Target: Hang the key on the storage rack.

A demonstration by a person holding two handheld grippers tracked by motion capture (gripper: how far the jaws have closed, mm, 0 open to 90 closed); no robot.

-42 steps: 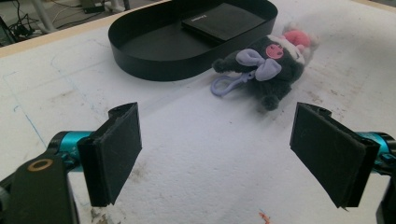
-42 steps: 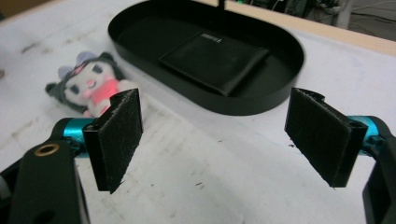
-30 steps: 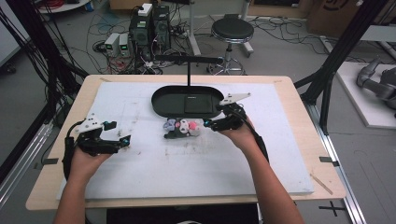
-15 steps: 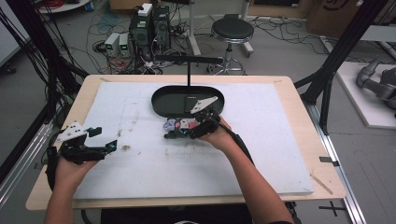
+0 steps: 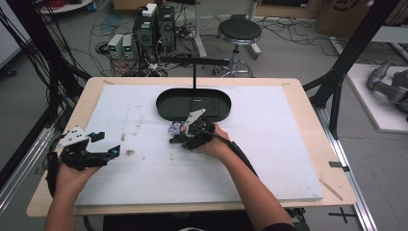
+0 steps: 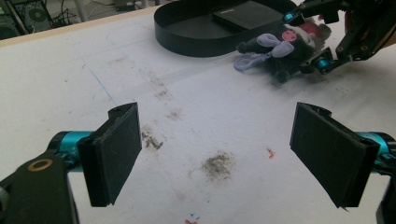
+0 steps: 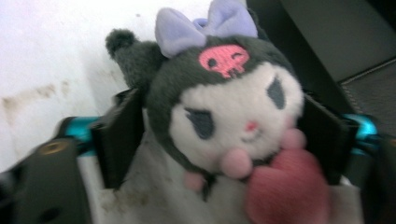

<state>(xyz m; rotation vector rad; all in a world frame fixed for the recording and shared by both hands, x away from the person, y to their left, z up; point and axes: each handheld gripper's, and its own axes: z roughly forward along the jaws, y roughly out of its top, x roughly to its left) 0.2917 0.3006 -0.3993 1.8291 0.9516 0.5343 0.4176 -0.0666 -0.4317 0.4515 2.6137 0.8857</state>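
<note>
High view: the plush (image 5: 177, 130) lies on the white bench (image 5: 269, 144), just in front of the black tray (image 5: 166, 103), with the right tool (image 5: 185, 138) around it; the left tool (image 5: 113, 152) hangs well apart.

Left gripper view: the left tool's jaws stand wide with nothing between them. The plush (image 6: 280, 49) looks small and light.

Right gripper view: the jaws press the plush's (image 7: 224, 107) head from both sides. It is soft and squashy, so a grip across the head should hold best.

High view overhead; gripper views low (shared plush toy (image 6: 285, 49))
</note>
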